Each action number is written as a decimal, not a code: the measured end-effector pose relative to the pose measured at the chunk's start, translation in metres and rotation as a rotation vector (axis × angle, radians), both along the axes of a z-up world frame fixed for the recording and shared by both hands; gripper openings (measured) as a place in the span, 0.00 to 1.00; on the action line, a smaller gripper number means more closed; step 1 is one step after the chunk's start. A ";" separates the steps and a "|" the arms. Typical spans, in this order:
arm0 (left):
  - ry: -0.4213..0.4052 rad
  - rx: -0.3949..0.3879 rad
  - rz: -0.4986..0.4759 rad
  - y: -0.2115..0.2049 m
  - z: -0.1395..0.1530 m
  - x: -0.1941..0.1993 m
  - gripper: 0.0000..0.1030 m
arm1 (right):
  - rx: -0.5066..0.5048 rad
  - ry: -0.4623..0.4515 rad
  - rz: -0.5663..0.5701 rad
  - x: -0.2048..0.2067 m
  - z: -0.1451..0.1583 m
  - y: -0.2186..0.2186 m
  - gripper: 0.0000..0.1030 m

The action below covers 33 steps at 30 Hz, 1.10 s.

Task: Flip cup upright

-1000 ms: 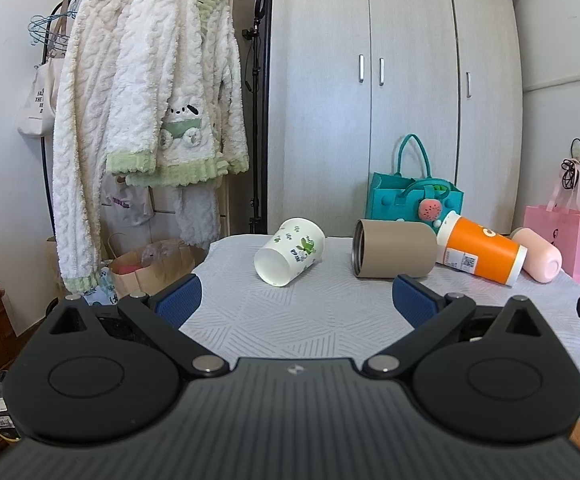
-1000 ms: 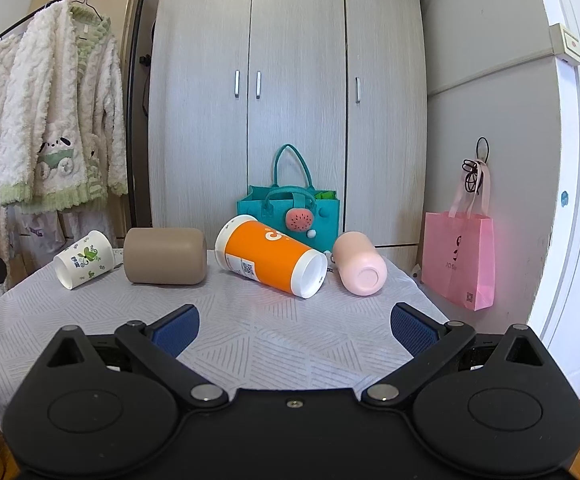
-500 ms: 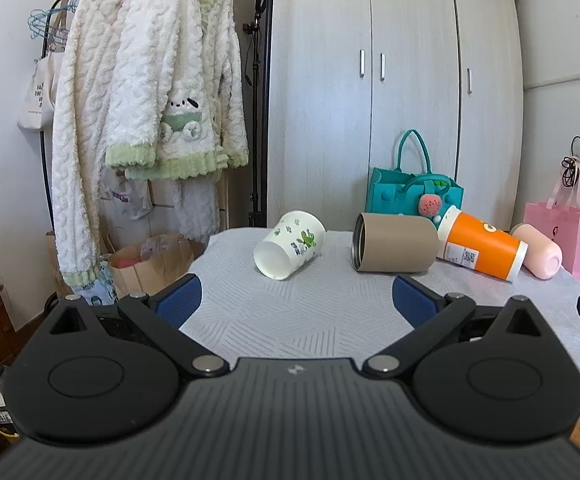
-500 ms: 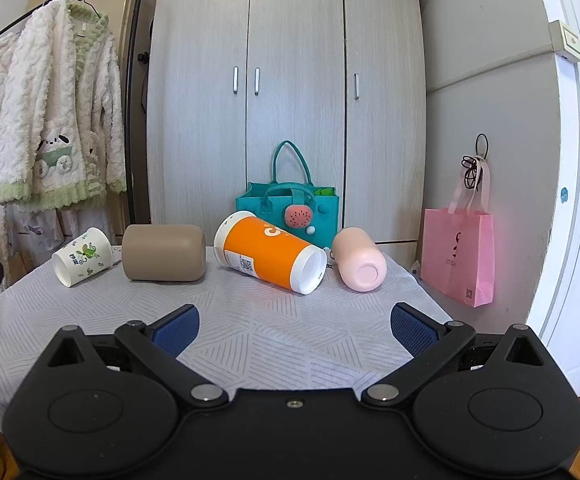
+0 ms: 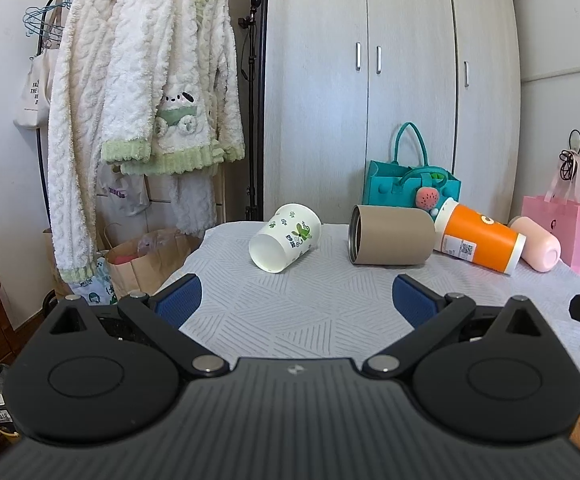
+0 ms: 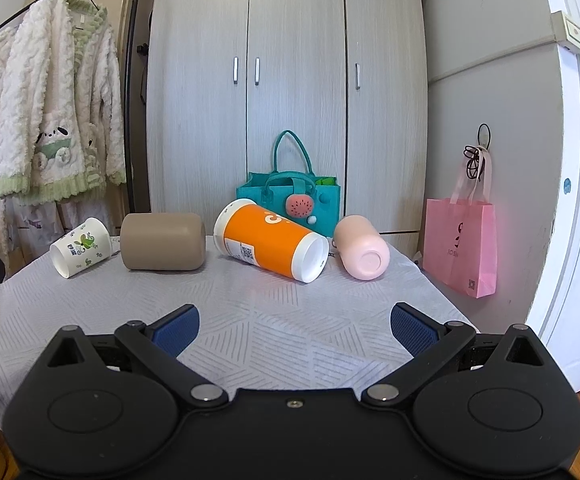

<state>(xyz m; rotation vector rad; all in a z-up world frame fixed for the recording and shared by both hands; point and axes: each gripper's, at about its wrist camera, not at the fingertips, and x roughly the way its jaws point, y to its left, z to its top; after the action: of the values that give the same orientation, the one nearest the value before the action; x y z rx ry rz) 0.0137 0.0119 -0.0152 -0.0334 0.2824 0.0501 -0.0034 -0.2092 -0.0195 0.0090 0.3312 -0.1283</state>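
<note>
Cups (image 5: 285, 238) lie toppled near the table's (image 5: 290, 320) far edge; both claws gape.

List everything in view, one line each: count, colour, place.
paper cup: 1, white with green print, on its side, table's left end
tumbler: 1, tan, on its side, right of paper cup
orange cup: 1, orange and white, on its side, mid-table
pink cup: 1, pink, on its side, right end
table: 1, grey patterned cloth
teal bag: 1, behind cups
pink bag: 1, by wall
wardrobe: 1, grey
robes: white-green, on rack
left gripper: open
right gripper: open
</note>
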 end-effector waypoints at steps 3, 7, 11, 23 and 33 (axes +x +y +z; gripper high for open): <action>-0.001 -0.001 0.000 0.000 0.000 0.000 1.00 | 0.000 0.003 0.000 0.000 0.000 0.000 1.00; 0.001 0.000 0.001 0.000 0.000 0.000 1.00 | 0.000 0.004 0.001 0.000 -0.001 0.000 1.00; 0.006 -0.001 -0.001 0.000 -0.001 -0.001 1.00 | -0.001 0.008 0.000 0.001 -0.002 0.000 1.00; 0.009 0.000 -0.002 0.001 -0.002 -0.002 1.00 | -0.005 0.016 0.005 0.001 -0.002 0.001 1.00; 0.062 0.005 -0.005 0.003 0.000 0.001 1.00 | -0.001 0.027 0.045 0.003 0.003 0.001 1.00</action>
<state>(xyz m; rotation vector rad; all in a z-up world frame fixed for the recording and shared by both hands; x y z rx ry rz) 0.0149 0.0149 -0.0154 -0.0259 0.3448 0.0472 -0.0007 -0.2086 -0.0168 -0.0007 0.3584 -0.0840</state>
